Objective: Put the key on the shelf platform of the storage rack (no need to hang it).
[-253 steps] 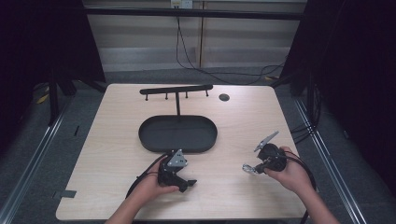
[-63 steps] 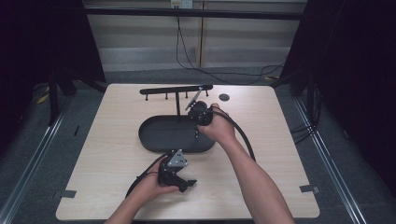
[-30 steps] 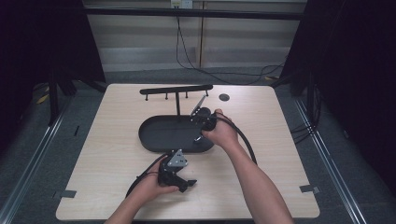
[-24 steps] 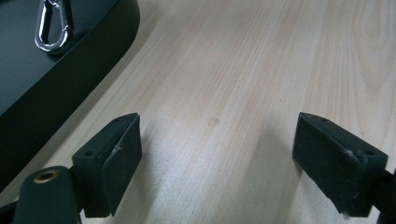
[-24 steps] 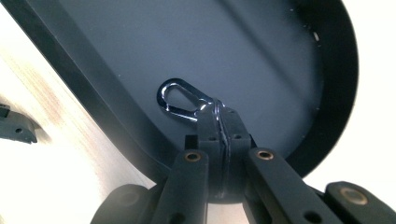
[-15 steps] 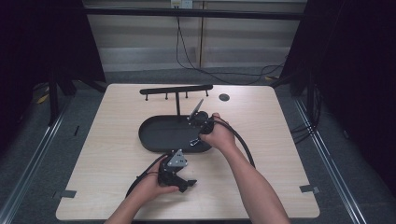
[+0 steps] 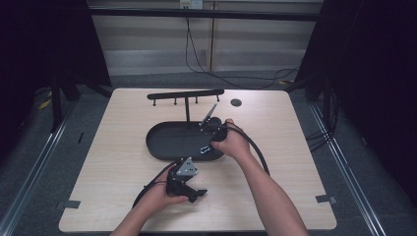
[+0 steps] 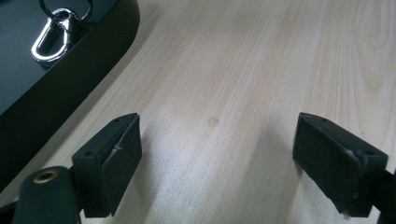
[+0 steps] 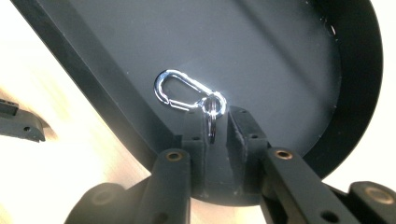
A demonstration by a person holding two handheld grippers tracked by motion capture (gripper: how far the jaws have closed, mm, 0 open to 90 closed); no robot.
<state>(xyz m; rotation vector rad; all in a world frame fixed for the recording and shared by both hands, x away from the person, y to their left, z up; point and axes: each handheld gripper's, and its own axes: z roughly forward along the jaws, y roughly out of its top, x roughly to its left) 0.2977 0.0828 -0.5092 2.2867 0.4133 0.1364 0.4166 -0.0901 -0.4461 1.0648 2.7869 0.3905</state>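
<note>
Shiny silver carabiner with ring

Both forearms are bare, no sleeves. The left gripper is black with a grey three-cornered plate on top and a black cable trailing behind. The right gripper is black too, with brass-coloured pivot screws, small holes in its pads and a thick black cable.

No lettering, label, brand, number or sign can be read anywhere in these views.
</note>
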